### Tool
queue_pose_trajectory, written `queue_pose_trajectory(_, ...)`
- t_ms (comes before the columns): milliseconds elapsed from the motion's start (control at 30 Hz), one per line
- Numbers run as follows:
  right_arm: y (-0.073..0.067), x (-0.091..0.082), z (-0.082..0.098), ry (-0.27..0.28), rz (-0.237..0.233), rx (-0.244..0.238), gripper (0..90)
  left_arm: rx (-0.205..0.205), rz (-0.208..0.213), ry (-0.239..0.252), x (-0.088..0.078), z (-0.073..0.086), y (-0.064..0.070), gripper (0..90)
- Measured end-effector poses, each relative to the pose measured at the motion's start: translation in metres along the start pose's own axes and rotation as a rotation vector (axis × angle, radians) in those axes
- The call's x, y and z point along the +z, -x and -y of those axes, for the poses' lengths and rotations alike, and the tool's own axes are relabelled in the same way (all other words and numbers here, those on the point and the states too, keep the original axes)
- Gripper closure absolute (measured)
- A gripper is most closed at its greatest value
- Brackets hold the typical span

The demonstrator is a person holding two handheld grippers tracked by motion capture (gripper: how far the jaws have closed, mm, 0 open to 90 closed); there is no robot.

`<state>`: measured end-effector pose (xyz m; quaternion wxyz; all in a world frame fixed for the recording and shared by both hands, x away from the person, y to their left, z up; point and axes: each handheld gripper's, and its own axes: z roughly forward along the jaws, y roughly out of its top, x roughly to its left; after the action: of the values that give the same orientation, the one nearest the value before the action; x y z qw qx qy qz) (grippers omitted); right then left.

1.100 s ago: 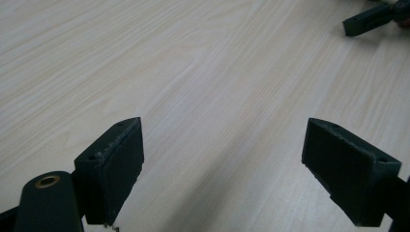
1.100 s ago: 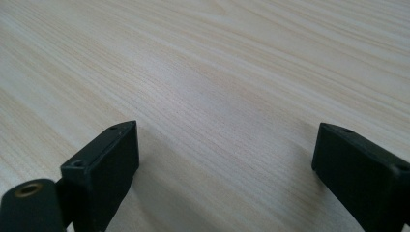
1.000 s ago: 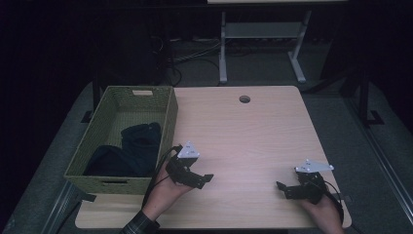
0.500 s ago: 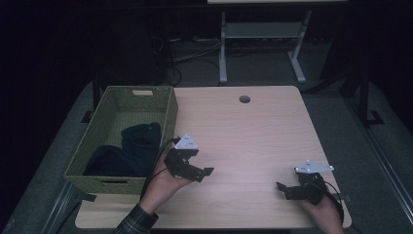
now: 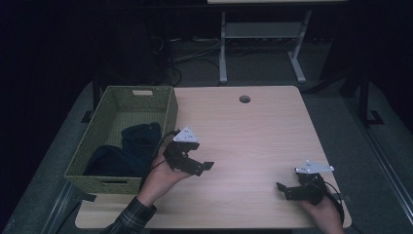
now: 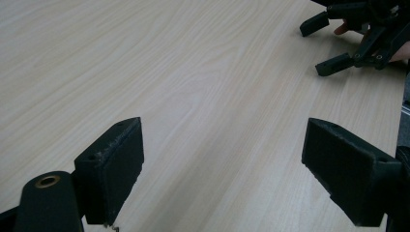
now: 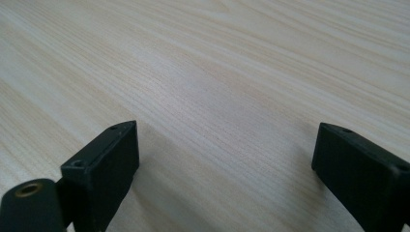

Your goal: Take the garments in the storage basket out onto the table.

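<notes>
Dark navy cloth [image 5: 134, 148] lies crumpled inside green woven rectangular basket [image 5: 168, 114], at basket's near end. Left gripper [image 5: 202, 166] held just beside basket's right wall, above pale wooden table [image 5: 253, 141], jaws spread wide, holding nothing. Right gripper [image 5: 282, 189] well apart from basket, near table's front right corner, jaws wide apart too, empty. Round hole [image 5: 244, 99] in tabletop, beyond basket's far right corner.

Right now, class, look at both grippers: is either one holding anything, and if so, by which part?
Nothing is held. The left gripper and the right gripper both have their jaws wide apart over bare table. The dark clothes lie in the basket.
</notes>
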<state>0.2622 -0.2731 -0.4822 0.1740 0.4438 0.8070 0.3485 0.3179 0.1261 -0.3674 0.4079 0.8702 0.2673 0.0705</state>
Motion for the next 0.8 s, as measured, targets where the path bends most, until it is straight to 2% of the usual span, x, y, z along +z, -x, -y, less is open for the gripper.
queue_pose_trajectory(233,0.0,0.0,0.0,-0.001,0.001,0.002,9.2,0.007,0.011,0.021,-0.006,-0.007,-0.007,15.0)
queue_pose_trajectory(367,0.0,0.0,0.0,-0.001,0.001,0.002,9.2,0.015,0.025,0.016,-0.01,-0.01,-0.013,18.1)
queue_pose_trajectory(600,0.0,0.0,0.0,0.0,0.002,0.001,9.2,0.023,0.018,0.01,-0.018,-0.017,-0.021,18.1)
queue_pose_trajectory(800,0.0,0.0,0.0,0.001,0.001,0.002,9.2,0.029,0.027,0.001,-0.022,-0.018,-0.024,18.1)
